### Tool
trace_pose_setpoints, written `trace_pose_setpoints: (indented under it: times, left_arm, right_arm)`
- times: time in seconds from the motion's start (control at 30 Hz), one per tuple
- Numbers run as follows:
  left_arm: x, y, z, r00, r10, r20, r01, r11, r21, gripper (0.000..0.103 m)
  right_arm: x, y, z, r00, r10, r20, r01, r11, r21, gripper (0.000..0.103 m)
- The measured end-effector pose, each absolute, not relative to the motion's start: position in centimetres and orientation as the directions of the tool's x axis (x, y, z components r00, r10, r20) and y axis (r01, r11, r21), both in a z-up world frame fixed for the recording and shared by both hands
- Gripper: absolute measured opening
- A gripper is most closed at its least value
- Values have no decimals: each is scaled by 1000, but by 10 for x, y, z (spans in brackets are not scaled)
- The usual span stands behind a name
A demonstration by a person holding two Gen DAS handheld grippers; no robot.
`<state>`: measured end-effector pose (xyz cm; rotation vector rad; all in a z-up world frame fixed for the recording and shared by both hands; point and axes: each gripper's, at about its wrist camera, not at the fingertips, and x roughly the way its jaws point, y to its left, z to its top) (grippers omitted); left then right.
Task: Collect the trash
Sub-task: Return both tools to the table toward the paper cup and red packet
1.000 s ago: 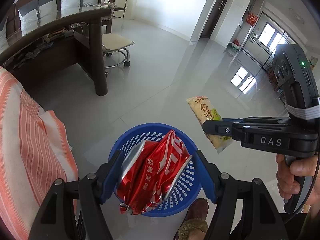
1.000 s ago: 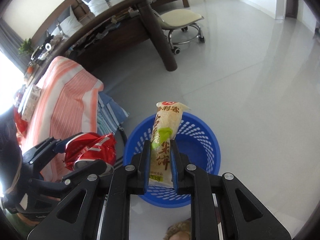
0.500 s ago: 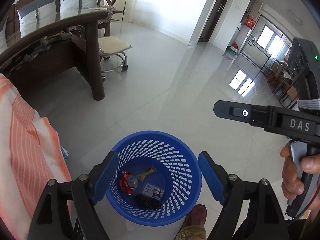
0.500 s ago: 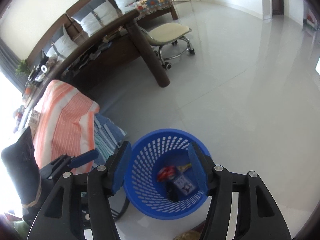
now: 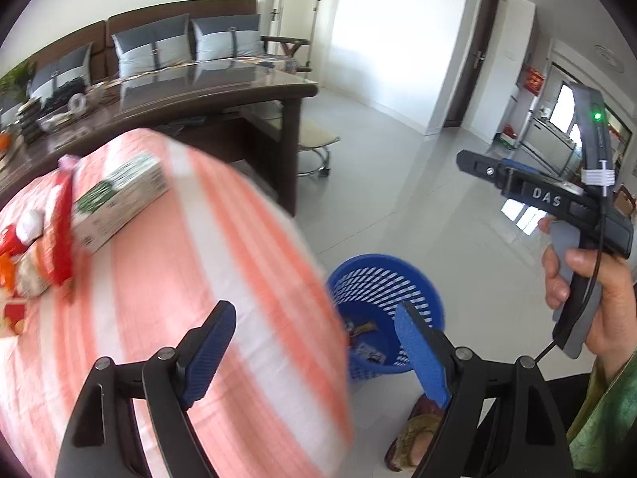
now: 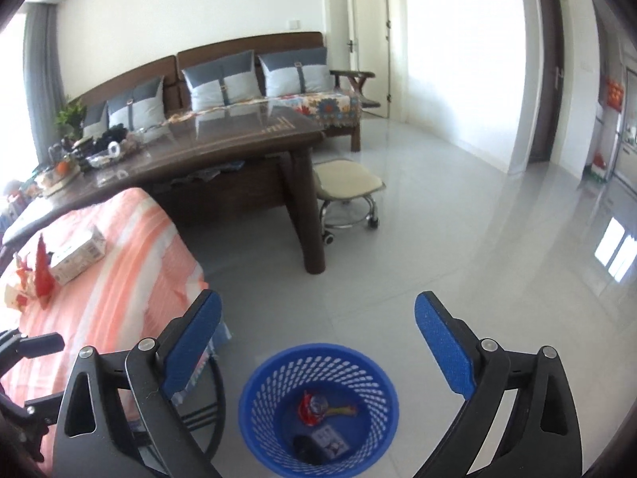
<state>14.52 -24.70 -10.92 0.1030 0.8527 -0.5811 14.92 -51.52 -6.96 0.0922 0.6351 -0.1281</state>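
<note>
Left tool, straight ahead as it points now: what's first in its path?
Probably the orange-striped cloth: it fills the gap ahead of the open left tool. The blue basket sits right of that line. Depth is unclear.

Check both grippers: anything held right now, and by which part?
Nothing held. The left gripper and the right gripper both stand open with bare pads. Wrappers lie in the blue basket.
</note>
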Motion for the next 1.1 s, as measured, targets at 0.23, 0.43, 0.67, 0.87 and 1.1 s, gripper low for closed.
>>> trace_pose_setpoints:
  times: [0.23,0.43,0.67,0.87,1.1]
  left_arm:
    - [137,-114,-129,612,-216,-761,324,946,-8,84]
    - [155,-35,-138,623,-122,-773,245,969,44,84]
    - [178,12,-154,574,-162,-803,236,971,-27,86]
    - [190,11,-156,563,-170,-809,261,965,-21,91]
    - [194,13,-156,539,-217,-814,336,942,-29,94]
  right_arm:
    - [145,-378,-83,776,113,-621,-101,993,55,99]
    - [140,-258,-112,664,241,-708,-310,950,33,99]
    - [167,-199,-143,549,211,-809,-293,955,49,99]
    - [174,-188,-148,566,165,-808,-270,963,8,103]
    - [174,-186,-146,572,165,-804,-265,964,10,103]
